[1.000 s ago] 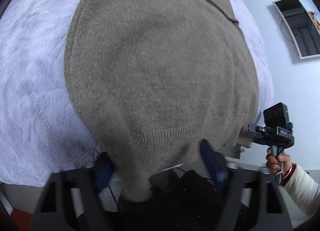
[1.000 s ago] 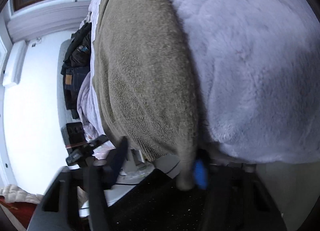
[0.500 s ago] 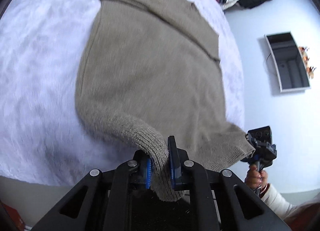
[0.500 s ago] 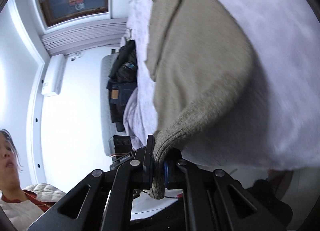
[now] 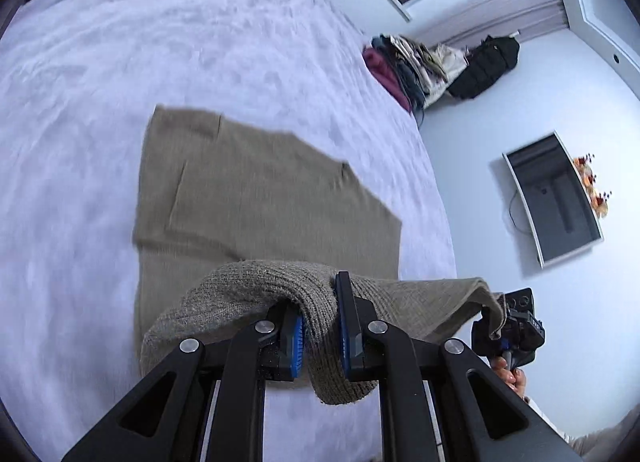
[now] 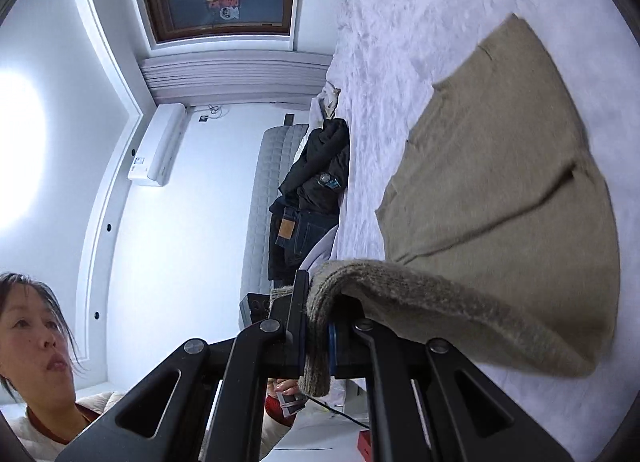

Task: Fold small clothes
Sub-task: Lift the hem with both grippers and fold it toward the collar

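On a fluffy white bed cover [image 5: 100,62], a tan knitted sweater [image 5: 248,198] lies partly flat, its near ribbed hem lifted at two corners, one clamped in the left gripper [image 5: 320,326], the other clamped in the right gripper [image 6: 316,338].

Taupe knit sweater [image 5: 256,198] — hem lifted.

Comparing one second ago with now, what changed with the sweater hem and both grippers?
Both grippers' jaws closed: left gripper and right gripper each took a ribbed hem corner of the sweater and lifted it off the bed. The upper part stayed flat.
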Demonstrator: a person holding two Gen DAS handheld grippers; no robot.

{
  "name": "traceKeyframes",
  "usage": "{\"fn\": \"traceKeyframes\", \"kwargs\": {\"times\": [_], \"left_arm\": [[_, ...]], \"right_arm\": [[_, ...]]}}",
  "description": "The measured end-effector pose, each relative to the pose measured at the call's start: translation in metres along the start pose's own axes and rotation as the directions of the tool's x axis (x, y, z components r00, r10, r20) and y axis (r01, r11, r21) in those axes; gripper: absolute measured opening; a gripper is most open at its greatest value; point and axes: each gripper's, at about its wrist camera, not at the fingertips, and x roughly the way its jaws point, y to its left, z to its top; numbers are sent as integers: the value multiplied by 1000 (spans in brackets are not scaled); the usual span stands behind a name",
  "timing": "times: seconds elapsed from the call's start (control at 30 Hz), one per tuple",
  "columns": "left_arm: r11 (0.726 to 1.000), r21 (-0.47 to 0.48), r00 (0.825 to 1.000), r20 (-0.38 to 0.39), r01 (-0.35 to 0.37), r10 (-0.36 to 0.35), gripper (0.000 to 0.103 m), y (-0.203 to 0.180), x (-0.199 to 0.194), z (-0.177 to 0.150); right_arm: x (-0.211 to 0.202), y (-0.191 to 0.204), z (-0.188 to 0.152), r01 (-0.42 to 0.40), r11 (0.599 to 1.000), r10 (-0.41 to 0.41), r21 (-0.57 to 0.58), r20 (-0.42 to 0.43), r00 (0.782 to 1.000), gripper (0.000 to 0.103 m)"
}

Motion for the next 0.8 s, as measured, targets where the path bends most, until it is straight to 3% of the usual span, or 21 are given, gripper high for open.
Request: {"fn": "traceKeyframes", "kwargs": {"times": [0.17,0.3,0.5,0.57,0.63,0.7,0.8], "left_arm": [[997,24,997,22,-77,77,15,2,65,60],[988,25,988,9,-155,155,15,22,119,93],[953,-17,950,-80,-303,301,15,60,168,98],[952,-12,948,-92,-307,305,17,59,168,97],[956,19,953,-83,-292,292,41,50,160,96],[961,55,961,-52,-270,272,58,36,144,95],[963,93,966,-25,-253,257,58,20,121,95]], "right_arm": [[22,-19,82,43,999,-43,2,6,999,8],[41,-54,129,108,993,-109,37,10,994,8],[68,-130,163,274,949,-276,157,-13,961,8],[68,-147,165,301,933,-303,196,-21,953,8],[67,-148,166,290,931,-293,223,-21,956,9],[65,-141,167,292,931,-288,218,-51,956,16],[57,-120,165,244,952,-238,183,-54,970,16]]}}
